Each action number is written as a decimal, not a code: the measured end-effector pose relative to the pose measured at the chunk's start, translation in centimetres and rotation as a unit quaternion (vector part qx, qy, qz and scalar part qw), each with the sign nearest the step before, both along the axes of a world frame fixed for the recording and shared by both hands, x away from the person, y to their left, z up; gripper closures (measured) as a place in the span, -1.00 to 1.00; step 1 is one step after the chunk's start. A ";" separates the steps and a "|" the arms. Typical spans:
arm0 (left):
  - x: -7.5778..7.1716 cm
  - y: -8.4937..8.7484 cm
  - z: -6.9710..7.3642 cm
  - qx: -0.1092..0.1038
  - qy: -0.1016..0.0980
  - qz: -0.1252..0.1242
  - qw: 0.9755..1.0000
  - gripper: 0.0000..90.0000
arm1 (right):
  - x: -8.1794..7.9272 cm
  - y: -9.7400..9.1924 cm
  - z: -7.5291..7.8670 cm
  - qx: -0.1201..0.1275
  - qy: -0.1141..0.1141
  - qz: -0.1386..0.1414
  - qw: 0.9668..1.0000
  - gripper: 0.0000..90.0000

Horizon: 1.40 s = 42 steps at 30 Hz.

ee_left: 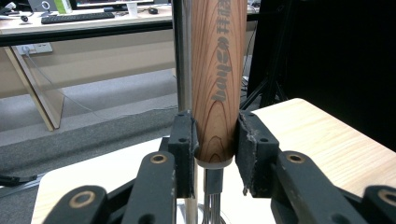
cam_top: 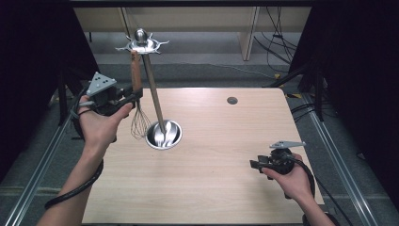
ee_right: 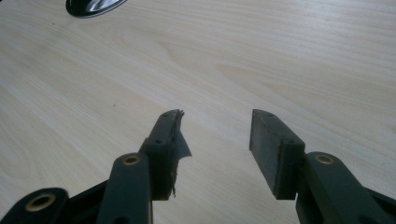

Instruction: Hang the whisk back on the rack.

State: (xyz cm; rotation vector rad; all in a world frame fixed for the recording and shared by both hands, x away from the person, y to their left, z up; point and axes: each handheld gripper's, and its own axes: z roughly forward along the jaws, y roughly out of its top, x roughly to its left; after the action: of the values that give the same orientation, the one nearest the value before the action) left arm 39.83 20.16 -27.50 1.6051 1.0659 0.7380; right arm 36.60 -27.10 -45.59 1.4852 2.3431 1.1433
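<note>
I have the left gripper [ee_left: 215, 140] clamped on the wooden handle of the whisk [cam_top: 137, 80], which hangs upright just beside the pole of the steel utensil stand [cam_top: 163, 134] near the desk's [cam_top: 226, 155] far left corner. My right gripper [ee_right: 215, 135] sits spread and empty over the near right edge.

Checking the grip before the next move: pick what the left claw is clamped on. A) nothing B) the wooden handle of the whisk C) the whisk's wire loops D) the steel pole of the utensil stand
B: in the left gripper view the left claw has both pads pressed against the whisk's wooden handle, with the stand's steel pole passing just beside it, outside the grip.
</note>
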 end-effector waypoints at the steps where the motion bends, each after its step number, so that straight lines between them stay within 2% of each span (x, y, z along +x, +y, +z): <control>1: 0.1 0.0 0.0 -0.001 0.000 0.000 1.000 0.53 | 0.0 0.0 0.0 0.000 0.001 -0.001 1.000 0.20; 3: 0.1 0.0 0.0 0.000 0.000 0.001 1.000 0.53 | 0.0 0.1 0.0 0.008 -0.001 -0.001 1.000 0.20; 7: 0.2 0.0 0.0 0.003 0.002 0.002 1.000 0.53 | 0.0 0.0 0.0 0.000 0.001 -0.001 1.000 0.20; 12: 0.4 -0.1 0.1 0.001 0.002 0.005 1.000 0.53 | 0.0 0.1 -0.1 0.008 0.000 -0.001 1.000 0.20; 15: 0.5 -0.1 0.1 0.003 0.002 0.004 1.000 0.53 | 0.0 0.0 0.0 -0.001 0.000 0.000 1.000 0.20; 24: 0.8 -0.4 0.2 0.004 0.003 0.007 1.000 0.53 | 0.0 0.0 0.0 0.000 0.002 -0.001 1.000 0.20; 26: 0.9 -0.4 0.2 0.004 0.003 0.010 1.000 0.53 | 0.0 0.1 -0.1 0.008 0.000 -0.001 1.000 0.20; 29: 1.0 -0.5 0.1 0.005 0.002 0.011 1.000 0.53 | 0.0 0.0 0.0 0.000 0.002 0.000 1.000 0.20; 33: 1.2 -0.6 0.0 0.005 0.003 0.014 1.000 0.53 | 0.0 0.0 0.0 0.000 0.002 0.000 1.000 0.20; 34: 1.3 -0.6 -0.1 0.006 0.004 0.015 1.000 0.53 | 0.0 0.1 -0.1 0.007 0.000 -0.001 1.000 0.20; 37: 1.4 -0.7 -0.1 0.006 0.004 0.016 1.000 0.53 | 0.0 0.0 0.0 -0.001 0.002 0.000 1.000 0.20; 42: 1.7 -0.9 -0.3 0.008 0.005 0.018 1.000 0.52 | 0.0 0.0 0.0 0.000 0.003 0.000 1.000 0.20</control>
State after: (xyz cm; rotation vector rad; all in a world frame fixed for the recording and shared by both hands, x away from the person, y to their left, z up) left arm 41.54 19.26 -27.76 1.6087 1.1006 0.7651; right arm 36.60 -27.08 -45.58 1.4892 2.3471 1.1401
